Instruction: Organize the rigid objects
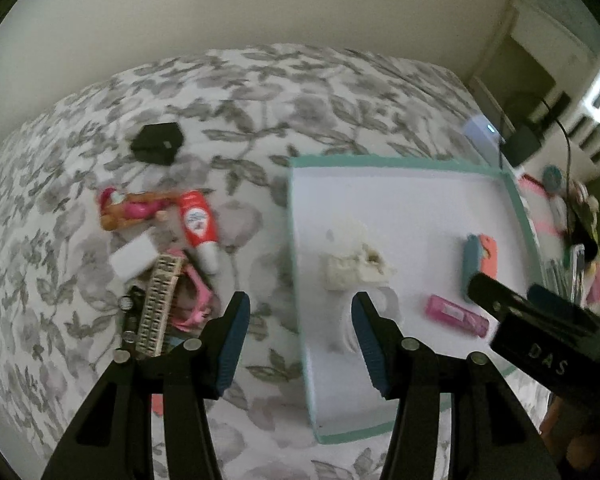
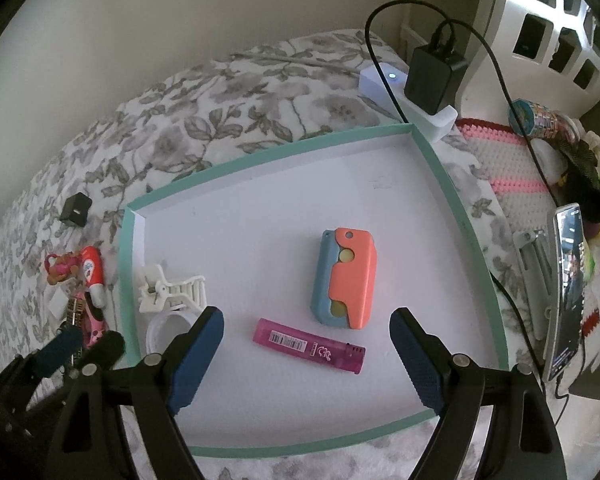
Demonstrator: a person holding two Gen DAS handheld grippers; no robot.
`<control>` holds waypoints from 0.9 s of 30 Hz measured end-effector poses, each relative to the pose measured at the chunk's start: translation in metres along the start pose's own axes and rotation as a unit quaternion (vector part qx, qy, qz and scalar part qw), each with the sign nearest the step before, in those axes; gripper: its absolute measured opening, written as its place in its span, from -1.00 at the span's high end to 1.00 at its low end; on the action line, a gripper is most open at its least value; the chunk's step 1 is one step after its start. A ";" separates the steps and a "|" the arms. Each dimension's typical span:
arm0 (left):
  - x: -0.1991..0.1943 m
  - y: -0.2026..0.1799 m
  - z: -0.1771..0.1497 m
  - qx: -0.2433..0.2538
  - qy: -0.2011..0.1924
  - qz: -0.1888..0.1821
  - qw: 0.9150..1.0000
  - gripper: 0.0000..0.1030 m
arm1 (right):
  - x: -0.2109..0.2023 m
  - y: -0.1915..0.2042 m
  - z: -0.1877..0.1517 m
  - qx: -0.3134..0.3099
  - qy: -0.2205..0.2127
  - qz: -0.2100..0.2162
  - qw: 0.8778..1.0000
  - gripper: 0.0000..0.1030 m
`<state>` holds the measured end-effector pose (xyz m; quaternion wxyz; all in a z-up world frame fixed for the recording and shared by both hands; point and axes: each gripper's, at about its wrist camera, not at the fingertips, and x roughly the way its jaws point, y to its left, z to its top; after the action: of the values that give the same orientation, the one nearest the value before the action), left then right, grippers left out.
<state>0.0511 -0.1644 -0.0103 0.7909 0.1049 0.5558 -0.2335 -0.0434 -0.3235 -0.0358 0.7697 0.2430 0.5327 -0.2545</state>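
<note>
A teal-rimmed white tray (image 2: 440,168) lies on the floral bedspread. In it are a pink lighter (image 2: 308,346), an orange-and-blue case (image 2: 346,278), a white hair clip (image 2: 168,290) and a white round lid (image 2: 168,328). My right gripper (image 2: 306,326) is open and empty, just above the lighter. My left gripper (image 1: 300,314) is open and empty over the tray's left rim (image 1: 294,240). Left of the tray lies a pile: a red-and-white tube (image 1: 198,226), a bear figure (image 1: 128,208), a white block (image 1: 134,258), a beige comb-like strip (image 1: 158,306) and pink pieces (image 1: 198,300).
A black charger cube (image 1: 158,142) lies further back on the bedspread. A white power strip (image 2: 400,96) with a black adapter and cable sits behind the tray. A phone on a stand (image 2: 566,292) and a crocheted mat with clutter are at the right.
</note>
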 end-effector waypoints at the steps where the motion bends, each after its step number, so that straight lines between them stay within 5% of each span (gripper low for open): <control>1: -0.002 0.005 0.002 -0.007 -0.004 0.003 1.000 -0.05 | 0.000 0.000 0.000 -0.001 0.000 0.000 1.000 -0.70; 4: -0.006 0.020 0.006 -0.028 -0.014 0.011 0.999 -0.07 | 0.000 0.003 0.000 -0.009 0.000 -0.001 1.000 -0.70; 6: -0.009 0.028 0.007 -0.040 -0.018 0.015 0.999 -0.34 | -0.001 0.006 0.000 -0.014 -0.001 -0.003 1.000 -0.70; 10: -0.012 0.043 0.011 -0.059 -0.027 0.024 0.998 -0.47 | -0.001 0.009 -0.001 -0.018 -0.003 -0.009 1.000 -0.70; 12: -0.012 0.048 0.011 -0.066 -0.028 0.026 0.997 -0.72 | -0.001 0.010 -0.002 -0.018 -0.004 -0.009 1.000 -0.70; 15: -0.012 0.053 0.012 -0.075 -0.030 0.027 0.996 -0.73 | -0.001 0.011 -0.001 -0.020 -0.010 -0.004 1.000 -0.74; 18: -0.013 0.055 0.012 -0.076 -0.035 0.031 0.996 -0.81 | -0.003 0.015 -0.002 -0.026 -0.020 -0.002 0.999 -1.00; 27: -0.023 0.064 0.015 -0.079 -0.070 0.037 0.994 -0.87 | -0.010 0.023 0.000 -0.029 -0.037 0.009 0.999 -1.00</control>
<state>0.0883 -0.1092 0.0100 0.8418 0.0459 0.5114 -0.1668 -0.0317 -0.3044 -0.0239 0.7979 0.2155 0.5089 -0.2408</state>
